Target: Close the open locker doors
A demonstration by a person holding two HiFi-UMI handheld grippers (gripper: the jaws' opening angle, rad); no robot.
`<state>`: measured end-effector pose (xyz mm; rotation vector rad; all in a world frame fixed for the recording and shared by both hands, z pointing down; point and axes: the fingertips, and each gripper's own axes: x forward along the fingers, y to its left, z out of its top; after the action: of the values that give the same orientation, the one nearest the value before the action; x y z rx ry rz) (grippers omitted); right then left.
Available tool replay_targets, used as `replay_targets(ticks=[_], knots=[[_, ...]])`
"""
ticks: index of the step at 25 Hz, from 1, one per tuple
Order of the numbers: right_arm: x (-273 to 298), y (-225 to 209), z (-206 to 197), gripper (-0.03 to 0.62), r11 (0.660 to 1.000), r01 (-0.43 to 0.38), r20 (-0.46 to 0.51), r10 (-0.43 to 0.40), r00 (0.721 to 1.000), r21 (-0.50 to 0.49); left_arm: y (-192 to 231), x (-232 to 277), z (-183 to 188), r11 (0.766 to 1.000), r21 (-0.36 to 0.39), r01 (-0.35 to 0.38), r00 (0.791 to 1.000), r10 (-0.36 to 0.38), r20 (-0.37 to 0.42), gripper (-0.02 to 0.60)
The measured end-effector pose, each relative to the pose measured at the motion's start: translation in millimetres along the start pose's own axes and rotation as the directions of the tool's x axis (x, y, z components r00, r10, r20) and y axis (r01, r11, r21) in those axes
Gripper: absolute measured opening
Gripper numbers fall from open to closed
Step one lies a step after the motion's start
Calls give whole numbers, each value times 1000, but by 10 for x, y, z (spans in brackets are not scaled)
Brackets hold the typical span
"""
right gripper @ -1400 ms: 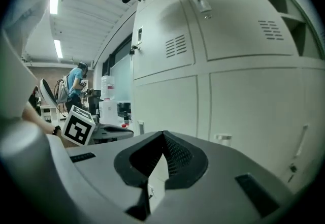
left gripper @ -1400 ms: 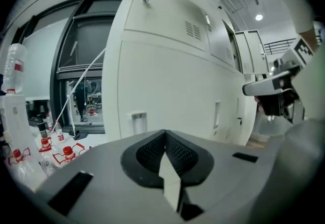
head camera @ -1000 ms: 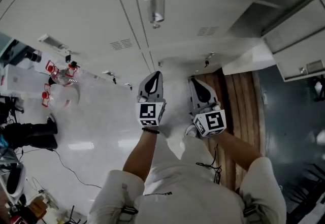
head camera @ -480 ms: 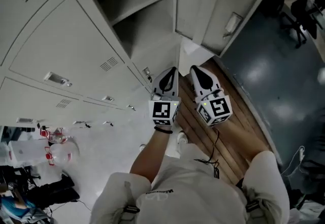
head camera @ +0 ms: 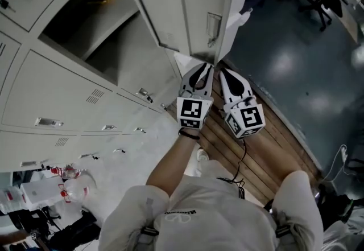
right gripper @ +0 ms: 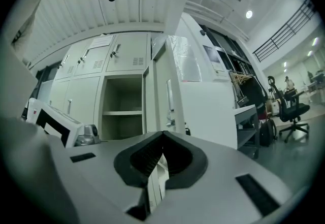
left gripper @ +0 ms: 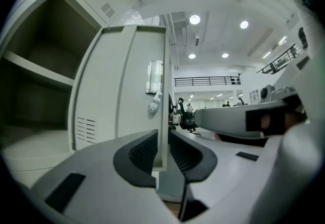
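Straddling the free edge of the locker door [left gripper: 122, 91], my left gripper [left gripper: 161, 152] has just been parting its jaws slightly, probably to swing it shut; my right gripper [right gripper: 161, 154] sits alongside, closed and empty.

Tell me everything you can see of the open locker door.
The open locker door is pale grey painted metal, swung wide from a shelved compartment. Its inner face shows a latch near the free edge and vent slots low down. The left tongs, jaws just opening, straddle its lower free edge; contact is unclear.
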<state>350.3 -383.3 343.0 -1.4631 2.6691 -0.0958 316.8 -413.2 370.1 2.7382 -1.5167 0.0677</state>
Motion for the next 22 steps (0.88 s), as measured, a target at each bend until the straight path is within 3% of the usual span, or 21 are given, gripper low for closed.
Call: replay_targets(ticks=[3, 5, 10, 12, 14, 17, 22], knots=[[-90, -182, 40, 11, 1000, 29, 10, -29, 1000, -7, -64, 277, -36, 999, 35, -3, 1000, 4, -31, 149], [-148, -273, 59, 11, 999, 43, 15, -43, 999, -11, -71, 414, -51, 998, 51, -21, 999, 23, -38, 163], [-252, -404, 89, 11, 998, 60, 11, -59, 998, -22, -35, 644, -108, 997, 44, -67, 996, 70, -60, 150], [-267, -420, 103, 11, 998, 57, 15, -56, 998, -32, -19, 659, -106, 995, 55, -83, 995, 86, -56, 52], [-279, -422, 153, 11, 998, 44, 31, -43, 999, -39, -30, 635, -94, 996, 44, -84, 995, 86, -48, 46], [-301, -360, 295, 11, 999, -20, 70, 21, 997, -27, -91, 481, -71, 998, 24, -59, 998, 59, -33, 44], [-175, 17, 548, 32, 972, -235, 124, 235, 964, -13, -58, -101, -100, 999, 22, 43, 999, -43, 1, 48]])
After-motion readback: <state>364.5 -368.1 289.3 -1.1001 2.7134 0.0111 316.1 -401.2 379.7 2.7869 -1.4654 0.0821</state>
